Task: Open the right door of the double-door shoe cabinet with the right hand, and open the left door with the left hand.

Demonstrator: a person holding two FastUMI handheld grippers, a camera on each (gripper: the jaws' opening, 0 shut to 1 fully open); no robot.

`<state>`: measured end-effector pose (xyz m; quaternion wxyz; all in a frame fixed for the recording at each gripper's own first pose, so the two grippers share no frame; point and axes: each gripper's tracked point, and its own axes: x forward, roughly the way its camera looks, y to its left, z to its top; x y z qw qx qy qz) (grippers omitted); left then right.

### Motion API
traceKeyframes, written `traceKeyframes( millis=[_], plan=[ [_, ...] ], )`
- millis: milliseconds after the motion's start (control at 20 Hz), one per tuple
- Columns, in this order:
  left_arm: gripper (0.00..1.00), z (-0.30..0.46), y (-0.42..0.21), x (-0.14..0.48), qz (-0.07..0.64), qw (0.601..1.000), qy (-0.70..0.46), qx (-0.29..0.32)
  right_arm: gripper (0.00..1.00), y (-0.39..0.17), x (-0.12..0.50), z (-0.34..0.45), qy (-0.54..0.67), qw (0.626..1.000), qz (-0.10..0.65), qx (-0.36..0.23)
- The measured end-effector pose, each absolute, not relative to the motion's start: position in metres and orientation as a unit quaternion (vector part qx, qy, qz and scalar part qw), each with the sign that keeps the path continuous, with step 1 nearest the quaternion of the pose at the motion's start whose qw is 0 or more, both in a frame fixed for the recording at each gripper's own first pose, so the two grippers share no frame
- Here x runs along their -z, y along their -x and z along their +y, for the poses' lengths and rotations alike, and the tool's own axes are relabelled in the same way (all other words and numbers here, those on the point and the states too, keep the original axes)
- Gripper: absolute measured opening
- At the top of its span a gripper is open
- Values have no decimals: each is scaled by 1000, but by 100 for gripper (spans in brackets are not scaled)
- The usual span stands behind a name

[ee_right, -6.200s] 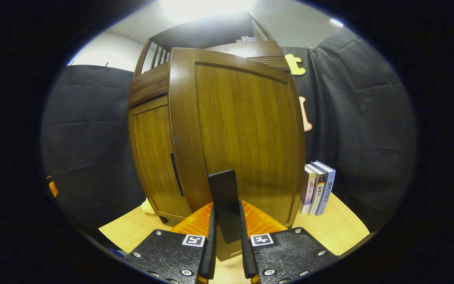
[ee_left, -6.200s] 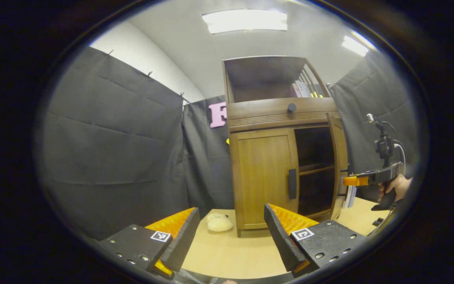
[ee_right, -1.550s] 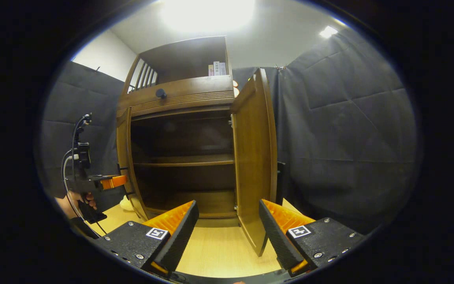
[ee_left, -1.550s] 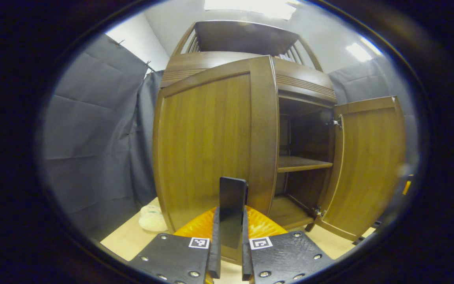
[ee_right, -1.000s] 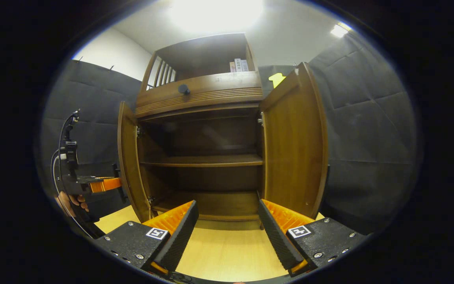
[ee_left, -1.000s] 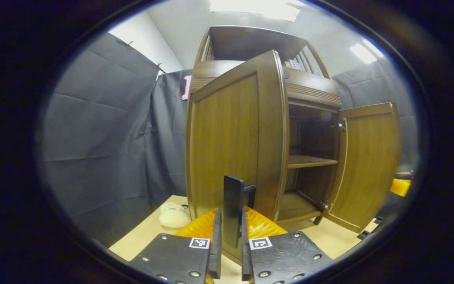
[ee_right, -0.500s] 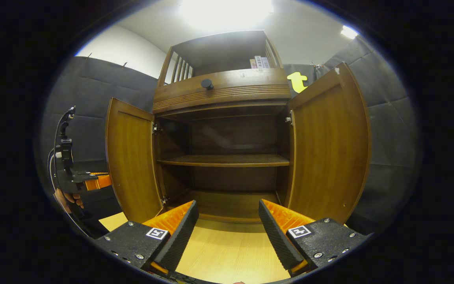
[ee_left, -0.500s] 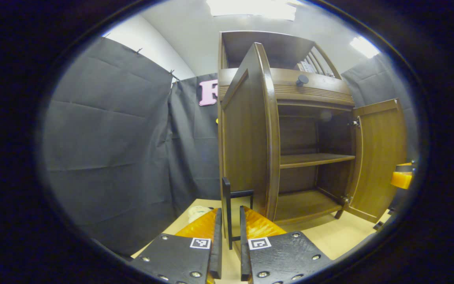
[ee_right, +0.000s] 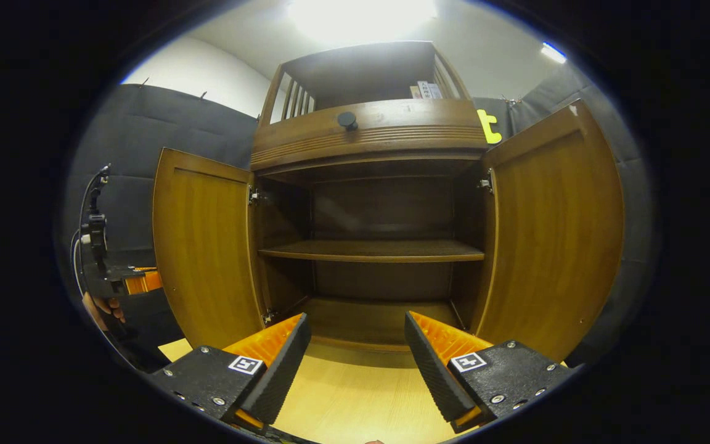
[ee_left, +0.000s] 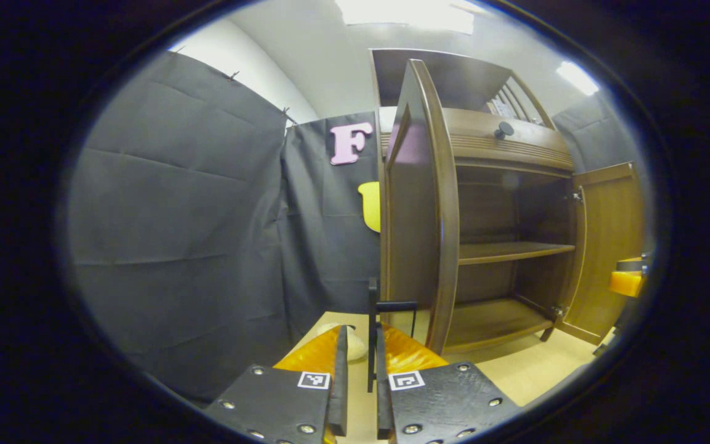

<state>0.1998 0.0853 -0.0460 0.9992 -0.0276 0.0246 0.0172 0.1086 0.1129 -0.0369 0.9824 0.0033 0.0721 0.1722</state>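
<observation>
The wooden shoe cabinet stands with both doors swung wide. Its left door and right door flank two bare shelves. My right gripper is open, low in front of the cabinet's opening, and holds nothing. In the left gripper view the left door is seen edge-on. Its dark handle runs down between the close-set fingers of my left gripper. A slit shows beside the handle, so I cannot tell if both fingers press it. A hand holds the left gripper.
The cabinet stands on a light wooden table. A pale plush toy lies left of it. Above the doors is a drawer with a round knob, and books stand on top. Black cloth walls close in on both sides.
The left door has swung further out and now stands edge-on to the left gripper. The handle has shifted toward its right finger. The right gripper, still open, now faces the cabinet squarely.
</observation>
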Motion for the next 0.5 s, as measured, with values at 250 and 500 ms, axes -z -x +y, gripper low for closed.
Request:
traceKeyframes(
  millis=[250,500],
  plan=[
    [24,99,-202,47,18,999,31,3,95,-116,34,135,4,983,67,-169],
    [24,112,-198,51,17,999,38,7,95,-116,31,140,4,986,67,-153]
  ],
)
